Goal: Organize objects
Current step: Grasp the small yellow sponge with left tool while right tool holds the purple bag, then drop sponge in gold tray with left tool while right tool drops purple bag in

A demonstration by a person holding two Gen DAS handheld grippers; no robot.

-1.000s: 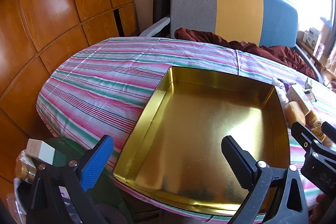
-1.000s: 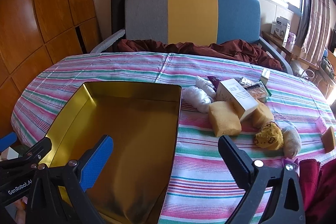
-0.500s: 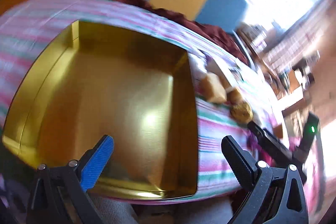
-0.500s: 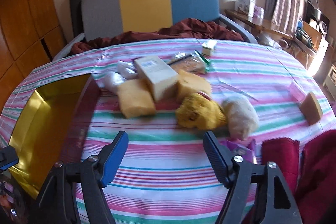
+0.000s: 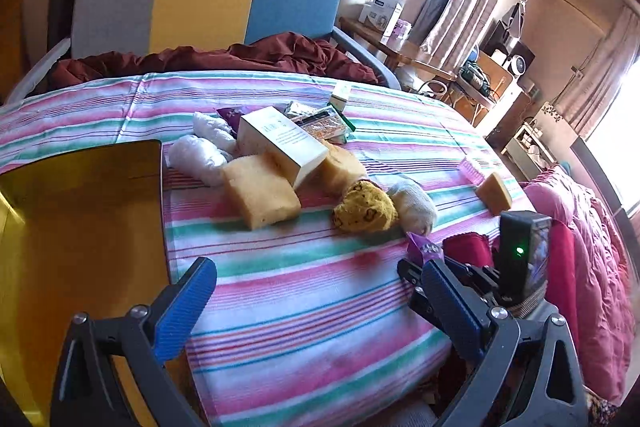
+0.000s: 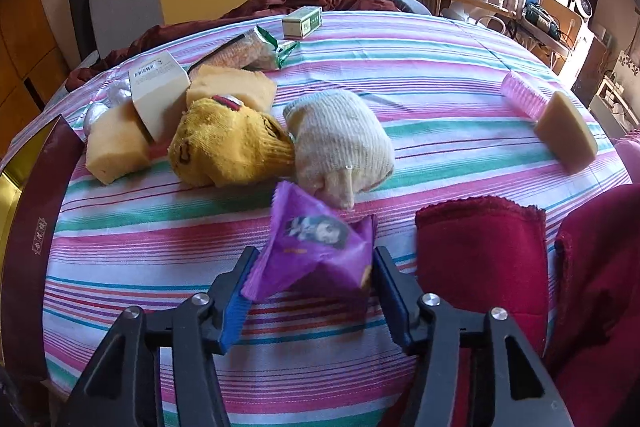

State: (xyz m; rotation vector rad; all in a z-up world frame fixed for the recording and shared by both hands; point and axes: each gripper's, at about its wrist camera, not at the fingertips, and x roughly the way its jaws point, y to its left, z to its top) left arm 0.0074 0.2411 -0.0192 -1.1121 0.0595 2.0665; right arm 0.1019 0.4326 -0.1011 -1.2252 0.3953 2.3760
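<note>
One striped tablecloth point(image 6: 400, 75) covers the table, with the gold tin point(image 5: 72, 227) at its left edge. Mid-table lie a yellow sponge point(image 5: 260, 191), a white carton point(image 5: 280, 143), a yellow sock point(image 6: 224, 143) and a cream sock point(image 6: 340, 143), the socks touching. Near the front edge, the right gripper point(image 6: 310, 271) pinches a purple packet point(image 6: 316, 251) between its pads. The left gripper point(image 5: 316, 303) gapes wide, holding nothing.

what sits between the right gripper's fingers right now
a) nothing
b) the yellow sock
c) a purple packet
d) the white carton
c: in the right wrist view the purple packet sits between the two fingers of the right gripper, which press on its sides, while the yellow sock lies farther off on the striped tablecloth.
</note>
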